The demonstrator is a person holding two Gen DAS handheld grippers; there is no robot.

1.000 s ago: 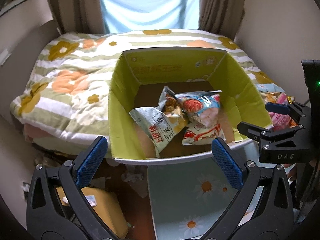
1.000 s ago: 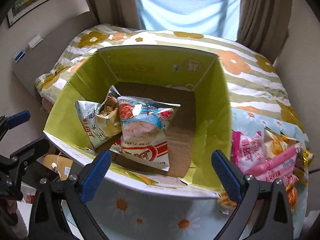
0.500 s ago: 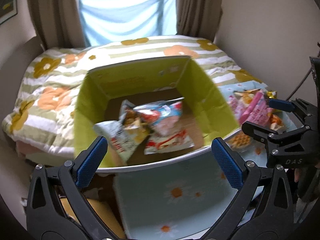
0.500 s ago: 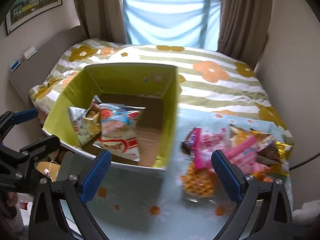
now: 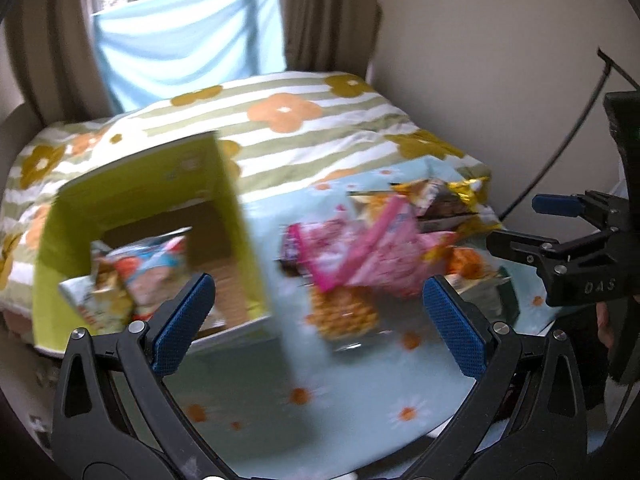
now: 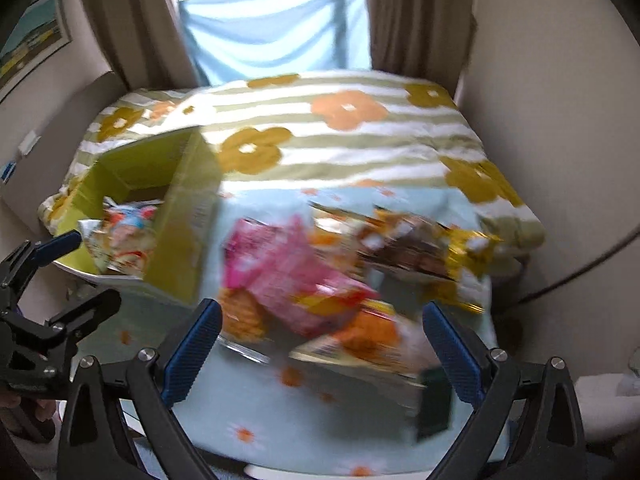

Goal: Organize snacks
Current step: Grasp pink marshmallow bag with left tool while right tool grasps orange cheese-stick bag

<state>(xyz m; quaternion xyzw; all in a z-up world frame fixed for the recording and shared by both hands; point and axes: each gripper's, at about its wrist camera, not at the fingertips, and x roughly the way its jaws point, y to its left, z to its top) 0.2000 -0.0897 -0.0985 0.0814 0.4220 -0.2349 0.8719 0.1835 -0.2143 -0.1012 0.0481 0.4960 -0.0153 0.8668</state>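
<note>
Both grippers are held spread wide, with nothing between the blue pads. The left gripper (image 5: 318,320) is seen over a light blue cloth (image 5: 280,420) with small daisies. The right gripper (image 6: 320,344) is seen over the same cloth, and it also shows at the right edge of the left view, where the letters "DAS" can be read on it.

Just past the right gripper's pads a pile of snacks (image 6: 320,280) is spread on the cloth. A pink bag (image 6: 288,276) is on top, with its long side slanting from far left to near right. An orange waffle pack (image 6: 240,316) is tucked under its near left corner. Gold and brown packs (image 6: 432,248) lie farther off to the right. The writing on them is too blurred to read.

Farther off and to the left, a green box (image 6: 180,232) is set with its open top up. Two bags (image 5: 136,272) are leaned inside it. Behind all this a flowered bed cover (image 6: 348,128) is seen, then a blue sheet (image 6: 276,32) at the window.
</note>
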